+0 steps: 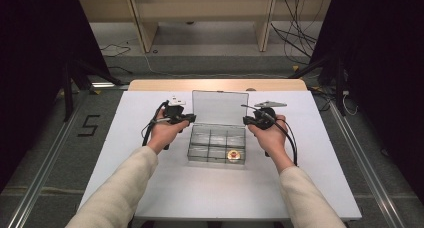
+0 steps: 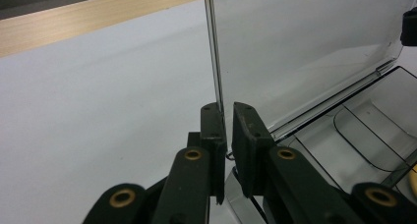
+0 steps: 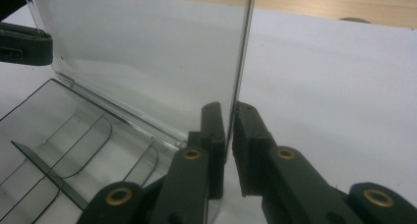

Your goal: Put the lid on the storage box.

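Note:
A clear plastic compartment box [image 1: 216, 161] stands mid-table with its lid [image 1: 220, 108] raised upright. A small round gold and red piece [image 1: 233, 155] lies in its front right compartment. My left gripper [image 1: 192, 118] is at the lid's left edge. In the left gripper view the jaws [image 2: 229, 113] are shut on that thin edge of the lid [image 2: 305, 52]. My right gripper [image 1: 246, 120] is at the lid's right edge. Seen in the right gripper view, its jaws [image 3: 229, 113] pinch the lid [image 3: 142, 52] low down, near the hinge.
The box sits on a white board [image 1: 150, 188] with a wooden strip [image 1: 215, 84] along its far edge. Beyond the table are wooden frame legs [image 1: 142, 30] and loose cables [image 1: 295, 38] on the floor. A "5" mark [image 1: 89, 125] is on the floor at left.

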